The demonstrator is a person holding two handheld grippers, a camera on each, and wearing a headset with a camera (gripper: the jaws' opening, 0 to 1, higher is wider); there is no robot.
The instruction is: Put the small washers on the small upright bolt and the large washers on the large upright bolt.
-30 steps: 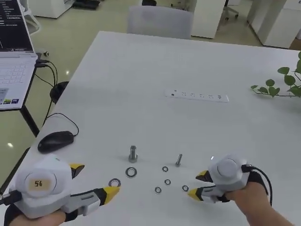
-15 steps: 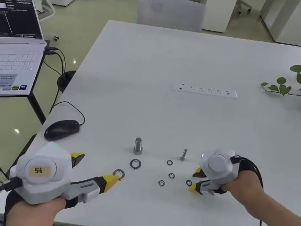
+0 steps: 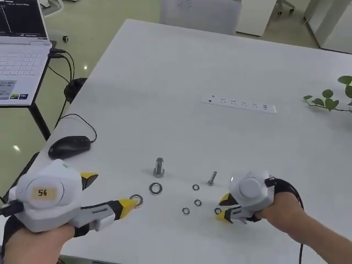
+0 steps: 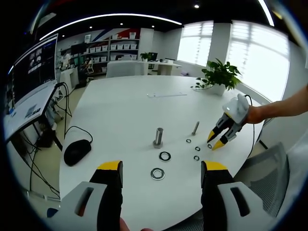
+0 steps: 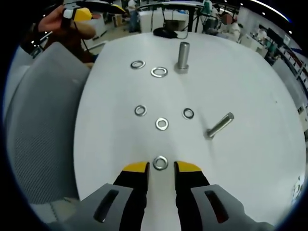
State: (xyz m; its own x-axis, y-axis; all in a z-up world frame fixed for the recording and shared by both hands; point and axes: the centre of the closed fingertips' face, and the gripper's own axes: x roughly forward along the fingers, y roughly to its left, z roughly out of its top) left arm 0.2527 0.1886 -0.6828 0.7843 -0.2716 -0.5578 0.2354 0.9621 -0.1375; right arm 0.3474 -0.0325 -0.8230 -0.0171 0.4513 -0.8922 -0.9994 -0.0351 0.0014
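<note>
Right gripper had moved left onto the near-right small washer, jaws apart astride it, unclenched | left gripper stood open, empty, by near-left large washer | none of 6 yet on small bolt or large bolt, both just far | pinch judged next

Left tongs wide apart, right tongs seemingly slightly parted

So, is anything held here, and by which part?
Nothing held: both open; a small washer lies loose at the right hand-held gripper's tips.
</note>
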